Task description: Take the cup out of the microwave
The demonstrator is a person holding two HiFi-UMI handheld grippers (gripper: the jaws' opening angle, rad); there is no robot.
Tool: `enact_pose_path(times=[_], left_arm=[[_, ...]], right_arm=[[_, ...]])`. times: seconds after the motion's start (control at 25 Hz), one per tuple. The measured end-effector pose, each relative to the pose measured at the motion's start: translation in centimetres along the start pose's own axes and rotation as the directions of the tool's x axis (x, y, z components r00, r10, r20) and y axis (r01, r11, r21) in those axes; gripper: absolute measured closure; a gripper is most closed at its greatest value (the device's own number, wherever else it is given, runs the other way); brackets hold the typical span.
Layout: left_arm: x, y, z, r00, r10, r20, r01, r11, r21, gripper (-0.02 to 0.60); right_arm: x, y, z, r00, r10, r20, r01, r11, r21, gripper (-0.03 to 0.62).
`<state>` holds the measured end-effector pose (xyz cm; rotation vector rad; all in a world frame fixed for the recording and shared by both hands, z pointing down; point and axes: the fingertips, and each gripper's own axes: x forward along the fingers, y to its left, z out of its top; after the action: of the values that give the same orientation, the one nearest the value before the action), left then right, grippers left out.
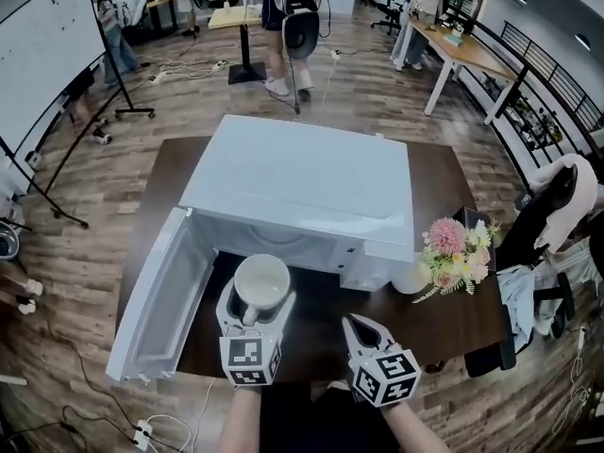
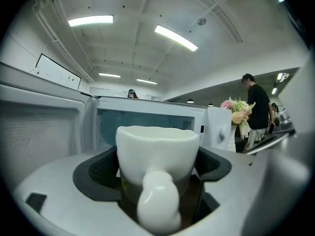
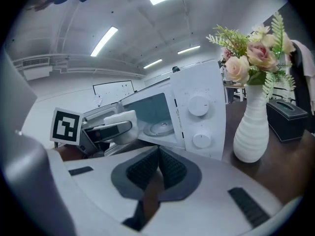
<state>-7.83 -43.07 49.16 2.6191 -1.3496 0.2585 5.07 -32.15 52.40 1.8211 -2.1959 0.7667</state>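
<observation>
Before the microwave [image 1: 302,182], left tongs [image 1: 255,302] clasp the cup [image 1: 261,280]; right tongs [image 1: 354,325] closed.

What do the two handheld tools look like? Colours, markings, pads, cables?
The left tool and right tool are both white moulded shells tapering to two jaws. Each carries a white cube with black square markers at the hand end. The pads are dark grey and ribbed. No cables or sleeves are visible.

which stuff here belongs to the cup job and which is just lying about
Part of the job:
- cup, held in the left claw
- microwave, its door open

Just lying about:
- vase of flowers
- dark box beside it
- right claw, shut and idle
</observation>
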Motion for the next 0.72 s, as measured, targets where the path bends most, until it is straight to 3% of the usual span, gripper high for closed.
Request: enact_pose_path(times=[0.44,0.72], left_arm=[[-5.8,1.0,1.6,0.995,0.095,0.036,-0.095,0.995,-0.004,0.121],[-9.0,1.4,2.4,0.989,0.142,0.038,-0.142,0.990,-0.006,0.121]], right_arm=[[-0.2,-0.6,2.4,0.997,0.046,0.061,-0.045,0.999,-0.006,0.600],[-0.3,0.2,4.2,0.993,0.074,0.090,-0.068,0.995,-0.071,0.600]])
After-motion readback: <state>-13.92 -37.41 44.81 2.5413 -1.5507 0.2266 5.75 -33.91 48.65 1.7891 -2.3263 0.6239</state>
